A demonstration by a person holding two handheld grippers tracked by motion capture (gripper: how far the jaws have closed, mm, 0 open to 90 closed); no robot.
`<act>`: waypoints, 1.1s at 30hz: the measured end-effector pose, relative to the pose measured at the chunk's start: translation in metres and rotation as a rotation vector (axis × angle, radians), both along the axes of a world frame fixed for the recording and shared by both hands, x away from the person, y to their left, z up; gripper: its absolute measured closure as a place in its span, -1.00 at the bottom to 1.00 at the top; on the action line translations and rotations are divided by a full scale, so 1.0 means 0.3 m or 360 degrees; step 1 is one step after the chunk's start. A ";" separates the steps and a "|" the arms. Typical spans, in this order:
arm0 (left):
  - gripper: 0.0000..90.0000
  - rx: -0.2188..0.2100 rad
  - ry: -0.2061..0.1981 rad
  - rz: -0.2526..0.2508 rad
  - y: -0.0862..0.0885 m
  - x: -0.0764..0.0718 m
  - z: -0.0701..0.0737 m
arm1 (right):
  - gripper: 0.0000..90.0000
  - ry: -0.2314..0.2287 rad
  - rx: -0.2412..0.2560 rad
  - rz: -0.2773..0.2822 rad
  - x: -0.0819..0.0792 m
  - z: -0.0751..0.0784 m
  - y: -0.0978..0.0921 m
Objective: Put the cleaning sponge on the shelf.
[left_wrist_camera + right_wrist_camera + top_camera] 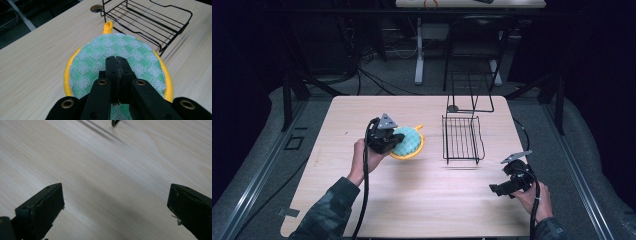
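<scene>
- The round pot holder (100, 56), a green-and-white checked weave with a yellow rim, lay on the pale wood-grain desk (422, 200).
- Its yellow loop (108, 27) pointed toward the black wire rack (462, 137).
- The left gripper (117, 63) had its jaws pressed together over the cloth; whether they pinched it could not be told.
- The right gripper (115, 205) had its jaws spread wide.

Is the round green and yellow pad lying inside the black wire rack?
No, the pad lies on the wooden table, to the left of the wire rack and apart from it.
</scene>
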State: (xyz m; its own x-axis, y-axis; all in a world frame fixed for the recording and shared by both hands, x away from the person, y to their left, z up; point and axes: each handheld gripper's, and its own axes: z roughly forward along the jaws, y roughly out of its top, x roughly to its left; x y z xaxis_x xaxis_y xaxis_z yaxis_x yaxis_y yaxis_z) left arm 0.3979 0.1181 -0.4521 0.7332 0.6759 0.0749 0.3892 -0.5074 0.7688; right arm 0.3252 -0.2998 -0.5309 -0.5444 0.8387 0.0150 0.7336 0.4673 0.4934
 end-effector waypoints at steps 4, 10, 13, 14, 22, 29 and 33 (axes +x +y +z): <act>0.99 -0.0015 0.0000 -0.0027 -0.025 0.005 0.006 | -1.00 -0.0011 0.0015 -0.0002 -0.001 0.002 0.002; 0.99 -0.0041 -0.0018 -0.0050 -0.054 0.012 0.021 | -1.00 -0.0002 0.0012 -0.0005 0.001 -0.003 -0.002; 0.99 -0.0047 -0.0027 -0.0065 -0.070 0.013 0.027 | -1.00 -0.0003 0.0011 -0.0006 0.000 0.000 -0.002; 0.99 -0.0043 -0.0029 -0.0072 -0.076 0.013 0.028 | -1.00 -0.0008 0.0017 -0.0010 -0.001 0.000 0.000; 0.99 -0.0055 -0.0059 -0.0115 -0.112 0.015 0.039 | -1.00 -0.0019 0.0024 -0.0007 -0.002 0.000 -0.001; 0.99 -0.0071 -0.0064 -0.0133 -0.132 0.019 0.040 | -1.00 -0.0010 0.0015 0.0004 -0.002 0.002 0.002; 0.99 -0.0077 -0.0080 -0.0145 -0.143 0.019 0.046 | -1.00 -0.0005 0.0024 -0.0003 0.001 -0.005 0.002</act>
State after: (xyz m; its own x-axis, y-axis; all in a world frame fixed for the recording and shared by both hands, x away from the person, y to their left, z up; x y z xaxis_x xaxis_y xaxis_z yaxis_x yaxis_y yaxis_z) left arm 0.4037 0.0751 -0.4384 0.7879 0.6104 0.0819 0.3037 -0.5008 0.8105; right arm 0.3254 -0.2993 -0.5325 -0.5426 0.8396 0.0260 0.7331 0.4582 0.5026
